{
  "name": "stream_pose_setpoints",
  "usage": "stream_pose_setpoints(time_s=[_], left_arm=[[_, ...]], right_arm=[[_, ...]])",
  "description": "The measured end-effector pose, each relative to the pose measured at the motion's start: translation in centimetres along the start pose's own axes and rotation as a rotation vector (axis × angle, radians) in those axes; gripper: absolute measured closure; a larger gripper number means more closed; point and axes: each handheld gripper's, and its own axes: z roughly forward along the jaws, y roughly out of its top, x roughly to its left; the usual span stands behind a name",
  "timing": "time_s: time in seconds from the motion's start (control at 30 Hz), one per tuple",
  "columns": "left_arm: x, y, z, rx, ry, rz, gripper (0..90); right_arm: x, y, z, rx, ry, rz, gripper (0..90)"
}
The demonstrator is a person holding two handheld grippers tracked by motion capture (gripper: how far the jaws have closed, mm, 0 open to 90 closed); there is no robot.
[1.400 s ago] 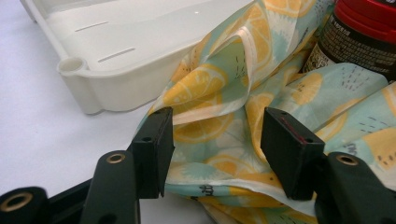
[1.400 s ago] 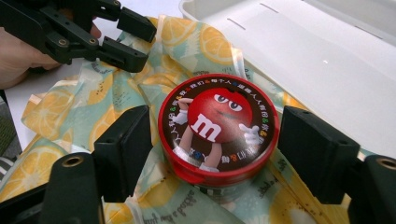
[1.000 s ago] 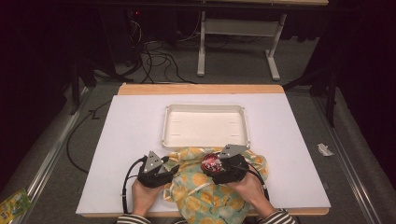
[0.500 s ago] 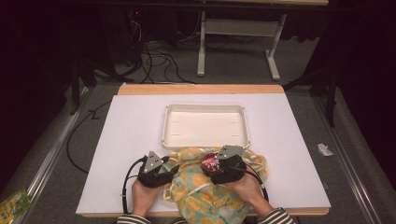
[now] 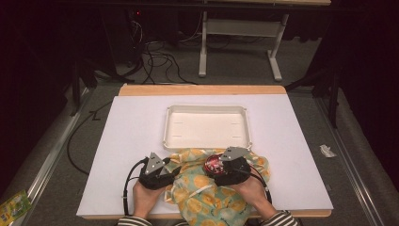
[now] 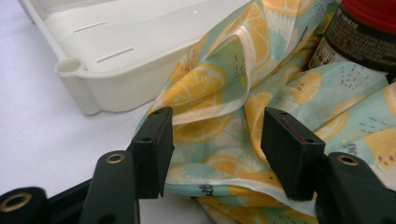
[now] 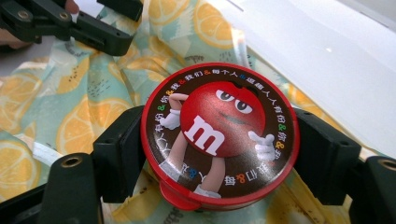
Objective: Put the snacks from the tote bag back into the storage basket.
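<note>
Two grippers work the lemon-print cloth [image 5: 214, 188] at the tabletop's near edge.
Our right gripper [image 7: 219, 149] clamps the red candy tin [image 7: 219, 135]; our left gripper [image 6: 215, 149], jaws parted, straddles a cloth fold beside the white tray [image 5: 207, 126].

I'm looking down on a white surface [image 5: 131, 141] with a bare wooden strip [image 5: 202, 90] along its far edge. Around it lies grey carpet [image 5: 306, 94], dim toward the edges. Beyond the far edge a white metal desk frame [image 5: 240, 33] stands on two feet, with black cables [image 5: 155, 59] tangled on the floor beside it. A scrap of white paper [image 5: 327, 150] lies at right, a green packet [image 5: 13, 207] at lower left.
</note>
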Motion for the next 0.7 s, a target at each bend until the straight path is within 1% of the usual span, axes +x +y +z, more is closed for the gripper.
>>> stream_pose_setpoints(time_s=[0.03,0.13,0.17,0.23,0.33,0.53,0.57,0.63,0.7], left_arm=[[0.0,0.0,0.0,0.001,0.0,0.0,44.3],[0.0,0.0,0.0,0.004,0.0,0.0,44.3],[0.0,0.0,0.0,0.004,0.001,0.001,44.3],[0.0,0.0,0.0,0.001,0.001,-0.001,44.2],[0.0,0.0,0.0,0.0,0.0,-0.001,44.2],[0.0,0.0,0.0,0.004,0.002,-0.002,44.1],[0.0,0.0,0.0,0.003,-0.002,-0.004,44.1],[0.0,0.0,0.0,0.003,-0.002,-0.005,44.1],[0.0,0.0,0.0,0.003,-0.002,-0.005,44.2]], right_arm=[[0.0,0.0,-0.1,-0.008,-0.003,0.009,26.2],[-0.1,0.1,-0.7,-0.013,-0.006,0.011,26.2],[-0.1,0.1,-0.8,-0.014,-0.01,0.004,26.2],[-0.2,0.1,-1.1,-0.023,-0.018,0.012,26.2],[-0.3,0.2,-1.6,-0.02,-0.018,0.007,26.2],[-0.6,0.2,-2.4,-0.035,-0.026,0.021,26.2],[-0.7,0.3,-2.7,-0.031,-0.029,0.018,26.2],[-0.9,0.3,-3.0,-0.04,-0.033,0.017,26.2],[-1.0,0.3,-3.3,-0.033,-0.033,0.019,26.2]])
